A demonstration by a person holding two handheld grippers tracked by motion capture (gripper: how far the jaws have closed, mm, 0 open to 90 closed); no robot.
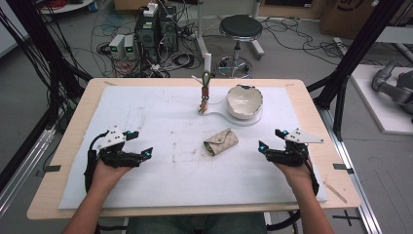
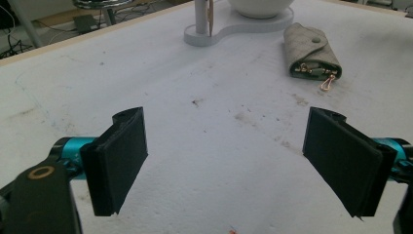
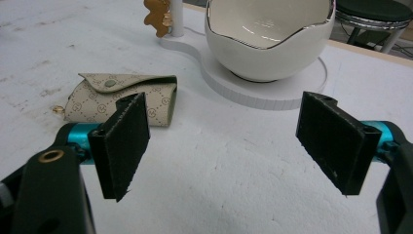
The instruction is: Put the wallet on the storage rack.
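Item one: your left gripper (image 1: 140,142), fingers spread wide and empty, resting low over the left of the white tabletop (image 1: 146,185). Item two: your right gripper (image 1: 271,140), fingers likewise spread and empty, at the right. Item three: a beige key pouch (image 1: 220,141), lying flat between them, nearer your right gripper, untouched. Item four: a white egg-shaped bowl (image 1: 244,101) on its stand (image 1: 216,117), just behind the pouch, with a small brown charm (image 1: 204,100) hanging beside it

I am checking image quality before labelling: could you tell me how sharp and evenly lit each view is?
High view: even light, soft detail on the key pouch. Left gripper view: its jaws slightly blurred, pouch sharper. Right gripper view: a bright glint along the egg-shaped bowl's rim, faint shadow beneath it.
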